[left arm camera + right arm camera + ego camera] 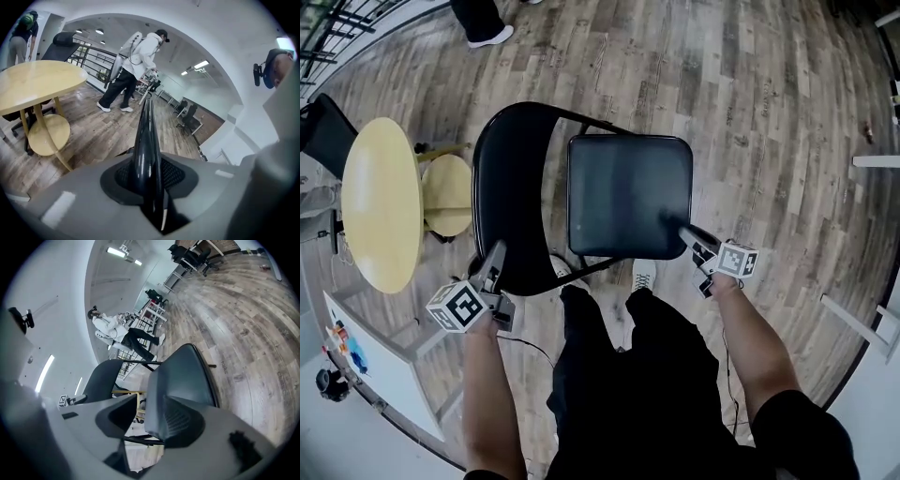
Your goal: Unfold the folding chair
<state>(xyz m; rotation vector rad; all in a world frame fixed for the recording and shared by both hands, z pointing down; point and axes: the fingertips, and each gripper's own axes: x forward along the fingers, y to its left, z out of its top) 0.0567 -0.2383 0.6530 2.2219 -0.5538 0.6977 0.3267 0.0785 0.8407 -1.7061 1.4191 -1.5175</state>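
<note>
A black folding chair stands on the wood floor in front of me, its padded seat lying flat and its curved backrest at the left. My left gripper is shut on the backrest's near edge; in the left gripper view the glossy black edge runs upright between the two pads. At the seat's near right corner is my right gripper. In the right gripper view the seat lies between the jaws, one finger resting on its top, the other standing a narrow gap off.
A round yellow table with a lower yellow disc stands left of the chair. A white board lies at lower left. My legs and shoes are just behind the chair. A person in a white jacket stands farther off.
</note>
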